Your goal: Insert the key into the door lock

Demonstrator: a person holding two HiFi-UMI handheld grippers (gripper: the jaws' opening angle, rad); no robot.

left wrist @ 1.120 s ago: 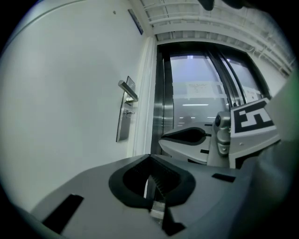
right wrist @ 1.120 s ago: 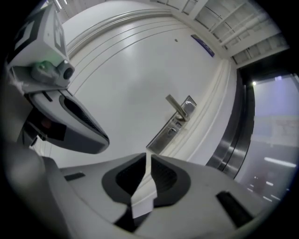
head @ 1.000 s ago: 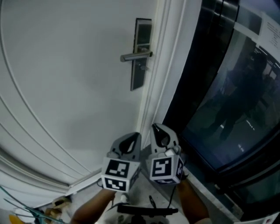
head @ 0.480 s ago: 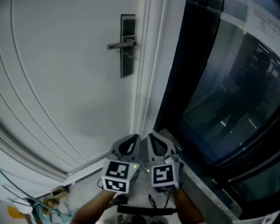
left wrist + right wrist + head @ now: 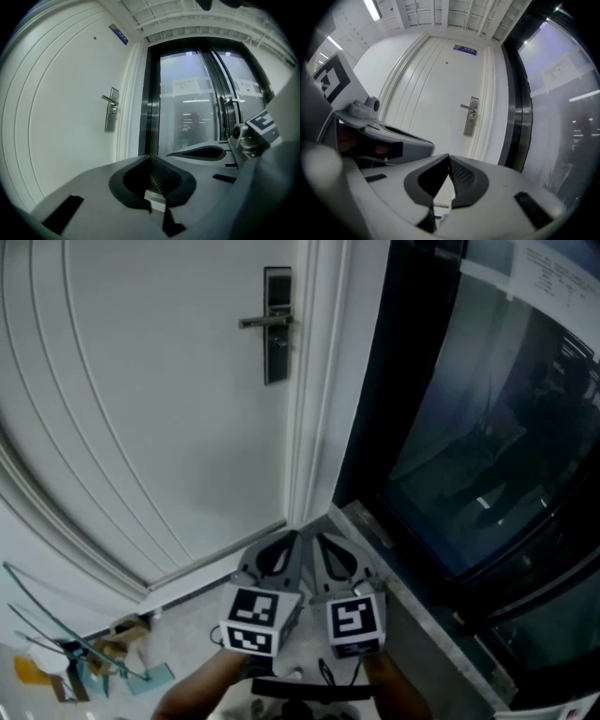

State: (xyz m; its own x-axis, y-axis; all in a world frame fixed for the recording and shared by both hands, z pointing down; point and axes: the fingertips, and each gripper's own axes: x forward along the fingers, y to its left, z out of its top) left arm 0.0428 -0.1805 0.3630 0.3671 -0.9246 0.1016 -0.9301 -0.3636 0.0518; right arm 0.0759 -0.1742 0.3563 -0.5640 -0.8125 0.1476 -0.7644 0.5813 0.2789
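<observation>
Keyhole on door lock (image 5: pixel 277 326) was too small to tell. Both forearms (image 5: pixel 201 688) ran off the bottom edge; door sign (image 5: pixel 465 49) was unreadable.

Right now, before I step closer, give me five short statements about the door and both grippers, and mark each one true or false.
1. The left gripper and the right gripper sit side by side, low in the head view. True.
2. The door has a round knob. False: it has a lever handle on a tall lock plate.
3. The left gripper's jaws stand wide apart. False: their tips meet.
4. A dark glass panel stands to the right of the door. True.
5. The right gripper touches the lock plate. False: it is well apart from the plate, with its jaw tips together.
</observation>
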